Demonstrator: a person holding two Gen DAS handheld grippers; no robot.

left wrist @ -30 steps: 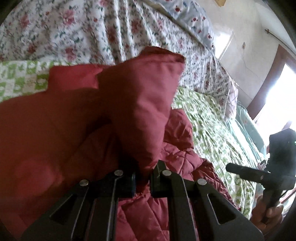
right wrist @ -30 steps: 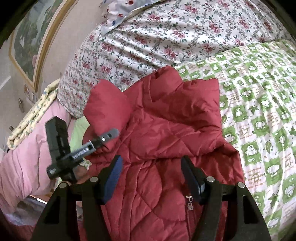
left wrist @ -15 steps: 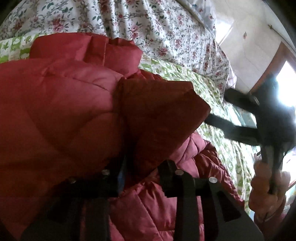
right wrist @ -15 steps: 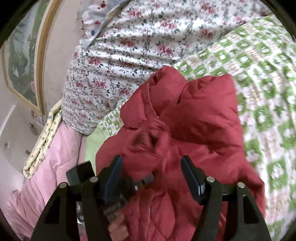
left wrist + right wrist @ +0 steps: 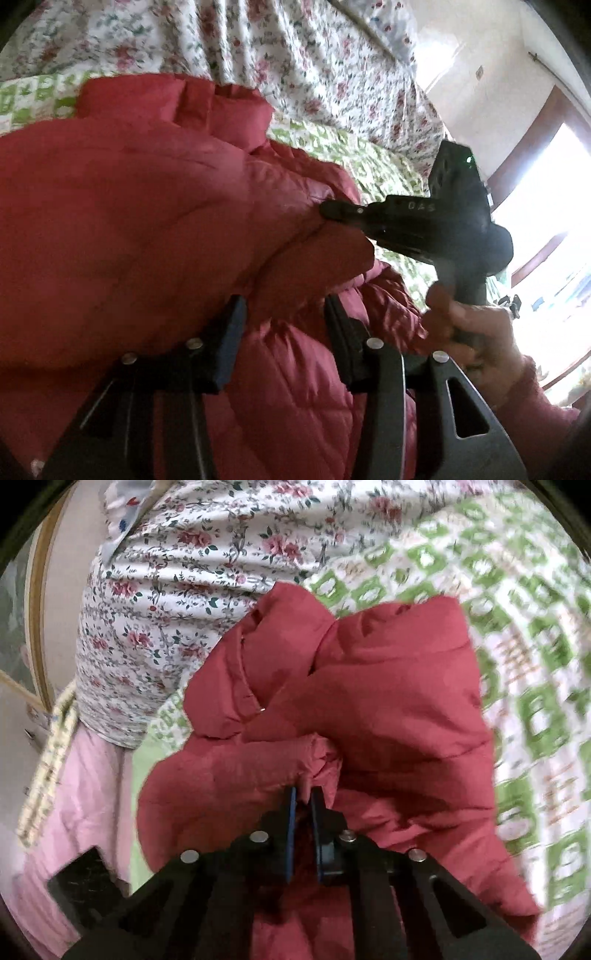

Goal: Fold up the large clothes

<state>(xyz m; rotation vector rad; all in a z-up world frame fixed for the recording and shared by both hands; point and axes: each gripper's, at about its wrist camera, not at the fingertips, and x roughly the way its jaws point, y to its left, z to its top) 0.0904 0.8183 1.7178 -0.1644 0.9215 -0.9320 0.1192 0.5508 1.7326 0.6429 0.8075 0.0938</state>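
**Sleeve handed over, the fold is only begun**

Since the earlier frames my right tongs (image 5: 303, 801) have come down onto the red quilted jacket (image 5: 388, 709) and have just been closing; now they are clamped on a bunched fold of its fabric, which looks like a sleeve end. My left tongs (image 5: 282, 317) were pinched on that raised sleeve a second ago. They have just been opening, and now they stand apart, with a puffy roll of the jacket lying between the fingers, but the pads do not seem to press on it. In the left view I see my right hand (image 5: 476, 325) holding its tool, whose tip touches the jacket at the edge of the folded part.

The jacket lies on the bed, on the green-and-white patterned sheet (image 5: 517, 657), with the floral quilt (image 5: 192, 565) heaped just behind it. Its collar end points toward that quilt.

As I judge it, one sleeve is brought over the body of the jacket, but it is still loose and bulky, not flat. The other side, the pressing down of the padding and the final folding of the body into a compact packet are not yet done. So the task is in its early part, I think.
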